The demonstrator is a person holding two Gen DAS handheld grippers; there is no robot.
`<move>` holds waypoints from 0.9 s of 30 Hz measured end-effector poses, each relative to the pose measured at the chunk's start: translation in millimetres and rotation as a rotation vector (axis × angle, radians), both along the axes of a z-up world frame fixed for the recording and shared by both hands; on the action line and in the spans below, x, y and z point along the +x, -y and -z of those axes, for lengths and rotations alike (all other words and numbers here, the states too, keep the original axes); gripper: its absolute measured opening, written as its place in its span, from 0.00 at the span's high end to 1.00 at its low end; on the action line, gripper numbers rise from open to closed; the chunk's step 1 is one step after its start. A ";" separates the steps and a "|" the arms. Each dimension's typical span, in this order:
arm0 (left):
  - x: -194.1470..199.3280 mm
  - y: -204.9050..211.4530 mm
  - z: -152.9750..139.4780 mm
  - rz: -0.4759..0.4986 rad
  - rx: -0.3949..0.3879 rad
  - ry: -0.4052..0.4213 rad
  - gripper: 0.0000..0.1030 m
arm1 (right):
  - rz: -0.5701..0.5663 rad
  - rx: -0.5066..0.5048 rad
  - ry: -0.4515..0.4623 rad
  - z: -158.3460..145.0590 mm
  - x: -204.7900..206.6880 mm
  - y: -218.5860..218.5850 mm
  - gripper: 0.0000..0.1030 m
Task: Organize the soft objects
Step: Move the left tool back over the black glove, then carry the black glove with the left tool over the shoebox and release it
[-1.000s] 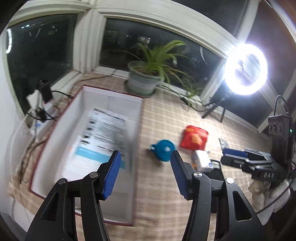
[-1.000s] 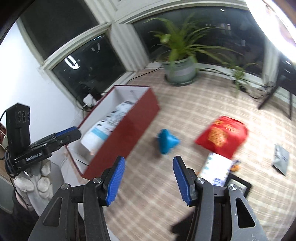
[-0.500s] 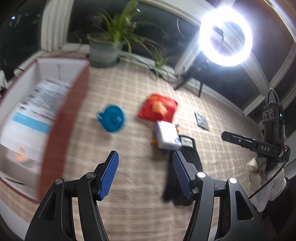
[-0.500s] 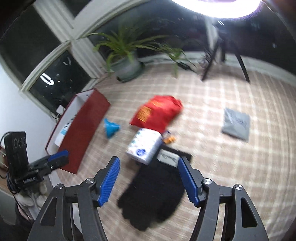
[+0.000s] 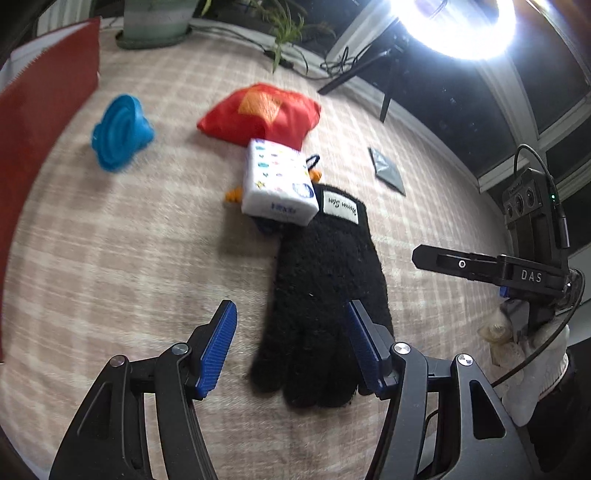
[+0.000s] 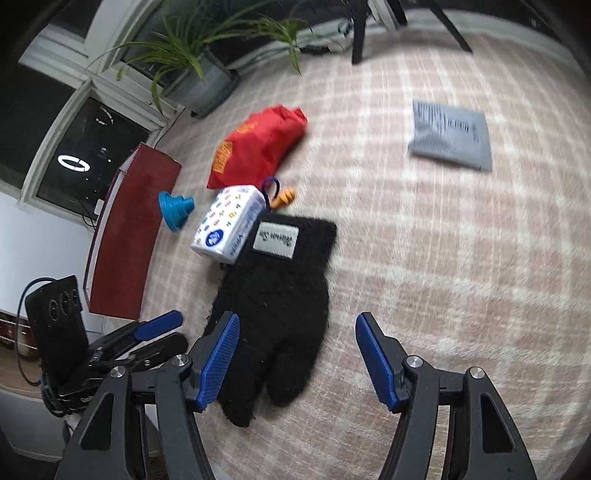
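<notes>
A black fuzzy glove (image 5: 325, 291) with a white label lies flat on the checked cloth; it also shows in the right wrist view (image 6: 277, 306). My left gripper (image 5: 291, 347) is open, its jaws either side of the glove's finger end. My right gripper (image 6: 297, 358) is open just above the glove's fingers. A white tissue pack (image 5: 277, 184) (image 6: 229, 225) rests against the glove's cuff, partly hiding a small orange and blue item. A red pouch (image 5: 262, 110) (image 6: 258, 144) lies behind it. A grey packet (image 6: 450, 134) (image 5: 388, 171) lies apart to the right.
A red-walled box (image 6: 125, 240) (image 5: 40, 103) stands at the left. A blue collapsible funnel (image 5: 118, 133) (image 6: 175, 208) sits beside it. A potted plant (image 6: 199, 81) and a ring light on a tripod (image 5: 454, 26) stand at the back by the window.
Both grippers have swung right, away from the box, and come down close over the black glove. Both stay open.
</notes>
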State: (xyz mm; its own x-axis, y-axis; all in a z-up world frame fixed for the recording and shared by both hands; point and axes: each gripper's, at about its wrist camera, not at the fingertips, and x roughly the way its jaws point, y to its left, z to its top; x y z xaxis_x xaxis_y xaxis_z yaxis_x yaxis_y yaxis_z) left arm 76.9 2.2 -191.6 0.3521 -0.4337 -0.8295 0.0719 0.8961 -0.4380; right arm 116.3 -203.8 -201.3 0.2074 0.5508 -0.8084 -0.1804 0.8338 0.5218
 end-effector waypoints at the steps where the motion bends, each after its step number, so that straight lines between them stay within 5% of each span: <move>1: 1.7 2.0 2.5 0.004 -0.001 -0.007 0.41 | -0.003 0.008 -0.011 3.3 0.9 -0.6 0.40; 13: 11.8 18.6 21.0 0.029 -0.006 -0.050 0.44 | -0.066 0.049 -0.078 27.0 2.8 -20.4 0.40; 18: 12.0 27.1 22.9 0.045 -0.013 -0.050 0.53 | -0.073 0.074 -0.090 31.1 0.0 -23.8 0.44; 25: 8.1 38.5 20.9 0.061 -0.037 -0.050 0.85 | -0.072 0.098 -0.118 35.0 -6.2 -24.0 0.73; 27: 5.0 45.6 17.9 0.077 -0.052 -0.025 0.86 | -0.070 0.107 -0.114 32.1 -10.6 -22.8 0.79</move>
